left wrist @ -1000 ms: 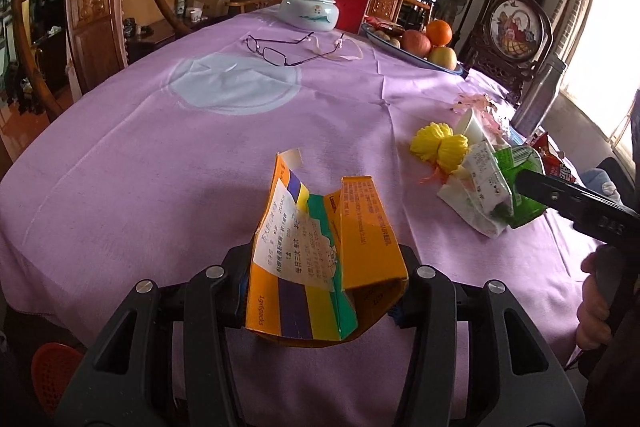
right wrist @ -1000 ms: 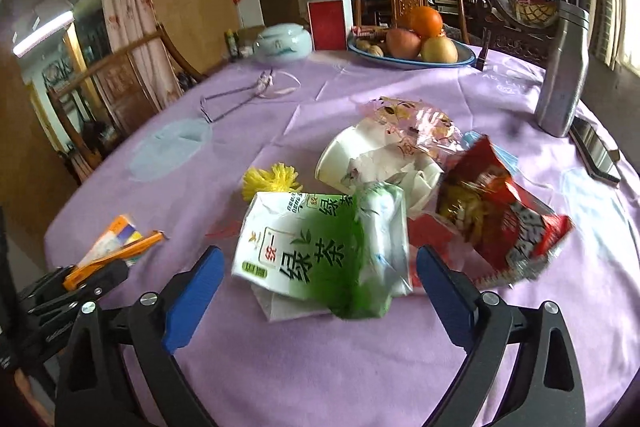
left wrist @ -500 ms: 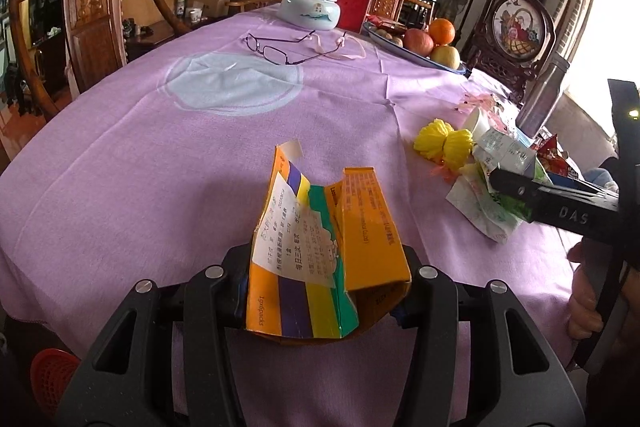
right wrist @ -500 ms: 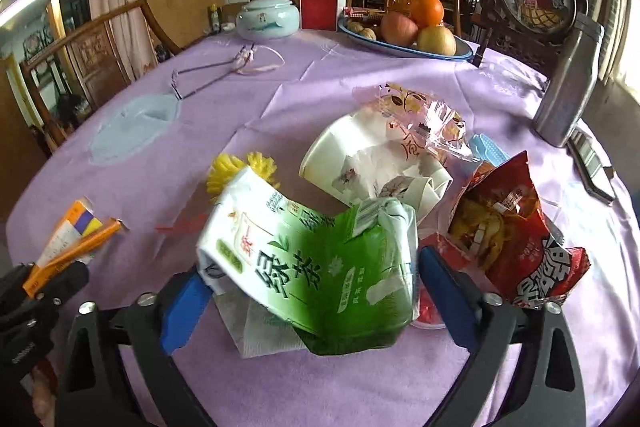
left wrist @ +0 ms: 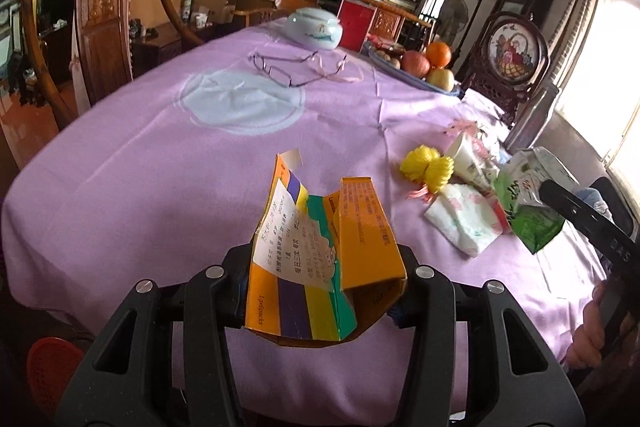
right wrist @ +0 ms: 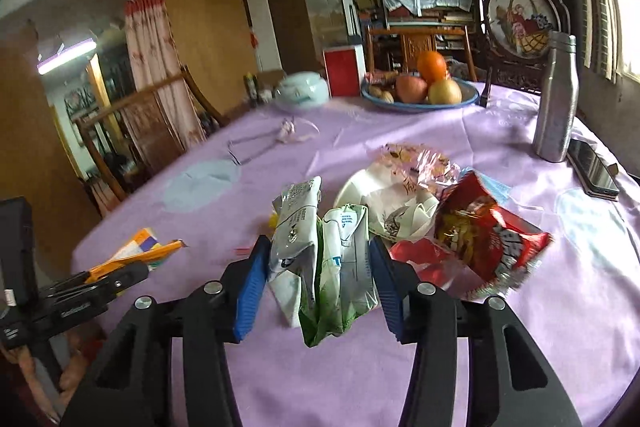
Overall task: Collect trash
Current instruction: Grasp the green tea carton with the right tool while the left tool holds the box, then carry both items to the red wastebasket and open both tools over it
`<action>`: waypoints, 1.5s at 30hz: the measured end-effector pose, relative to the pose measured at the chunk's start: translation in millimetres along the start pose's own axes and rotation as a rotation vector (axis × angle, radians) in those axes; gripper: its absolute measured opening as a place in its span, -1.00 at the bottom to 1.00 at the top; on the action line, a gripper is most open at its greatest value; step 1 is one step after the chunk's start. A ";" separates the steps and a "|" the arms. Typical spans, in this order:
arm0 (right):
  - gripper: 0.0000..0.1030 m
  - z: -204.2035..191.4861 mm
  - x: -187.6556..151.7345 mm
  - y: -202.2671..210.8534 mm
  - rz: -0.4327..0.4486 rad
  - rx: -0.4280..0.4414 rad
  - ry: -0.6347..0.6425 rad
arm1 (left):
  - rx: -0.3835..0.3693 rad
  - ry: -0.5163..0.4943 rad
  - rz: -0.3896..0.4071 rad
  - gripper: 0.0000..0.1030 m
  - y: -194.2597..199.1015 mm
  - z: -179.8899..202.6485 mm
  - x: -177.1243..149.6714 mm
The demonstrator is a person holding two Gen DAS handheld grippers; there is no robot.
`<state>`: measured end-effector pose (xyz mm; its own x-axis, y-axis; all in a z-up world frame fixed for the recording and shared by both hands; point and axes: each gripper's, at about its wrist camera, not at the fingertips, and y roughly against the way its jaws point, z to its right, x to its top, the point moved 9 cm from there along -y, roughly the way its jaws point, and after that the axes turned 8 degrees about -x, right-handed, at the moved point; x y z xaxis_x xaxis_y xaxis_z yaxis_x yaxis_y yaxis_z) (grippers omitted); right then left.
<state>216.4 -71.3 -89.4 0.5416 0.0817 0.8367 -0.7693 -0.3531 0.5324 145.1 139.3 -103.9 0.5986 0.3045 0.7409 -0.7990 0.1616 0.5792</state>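
Your left gripper clamped on flattened orange box above purple tablecloth, your right gripper jaws closing, crushing green tea carton, beside red snack bag

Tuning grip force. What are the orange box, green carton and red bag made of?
Orange box: thin printed cardboard, slightly glossy; creased flaps, torn open. Green carton: probably coated paperboard; it folds and crumples between the closing jaws. Red bag: crinkly plastic film, shiny; sharp wrinkles and glints.

"10x6packs" on orange box; "DAS" on right claw.
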 end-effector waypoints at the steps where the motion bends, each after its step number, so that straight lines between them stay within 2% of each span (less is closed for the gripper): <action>1: -0.02 0.3 -0.6 4.7 0.006 0.004 -0.002 | 0.000 -0.006 0.007 -0.05 4.4 3.2 1.0; 11: -0.02 20.0 -13.2 50.2 0.053 0.026 -0.062 | 0.001 -0.036 0.029 -0.05 26.4 26.6 -3.8; 18: -0.02 17.1 -13.4 69.5 0.080 0.060 -0.067 | 0.027 -0.028 0.067 -0.05 59.2 19.1 -2.4; 23: -0.02 0.5 -15.1 78.4 0.074 0.124 -0.066 | 0.086 -0.001 0.079 -0.05 96.7 -10.8 -10.7; 27: -0.02 -22.8 -17.5 84.9 0.070 0.163 -0.037 | 0.160 0.023 0.083 -0.05 131.0 -46.4 -26.8; 34: -0.01 -80.1 -29.6 97.2 0.046 0.256 0.021 | 0.294 0.106 0.042 -0.05 182.3 -125.1 -78.0; 37: -0.01 -112.6 -38.0 100.6 0.021 0.301 0.048 | 0.308 0.154 0.000 -0.03 191.6 -154.9 -105.2; 40: 0.00 -149.0 -47.9 102.8 -0.016 0.349 0.086 | 0.338 0.209 -0.062 0.08 195.8 -190.5 -140.6; 43: 0.00 -187.3 -59.7 104.9 -0.053 0.387 0.140 | 0.377 0.254 -0.081 0.57 200.0 -214.4 -159.8; 45: 0.00 -214.2 -70.2 106.7 -0.077 0.406 0.185 | 0.378 0.291 -0.059 0.66 205.8 -227.0 -162.1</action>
<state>23.7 84.9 -63.9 0.4937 0.2745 0.8252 -0.5141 -0.6732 0.5315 -129.3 336.2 -182.0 0.5584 0.5637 0.6087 -0.6557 -0.1496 0.7401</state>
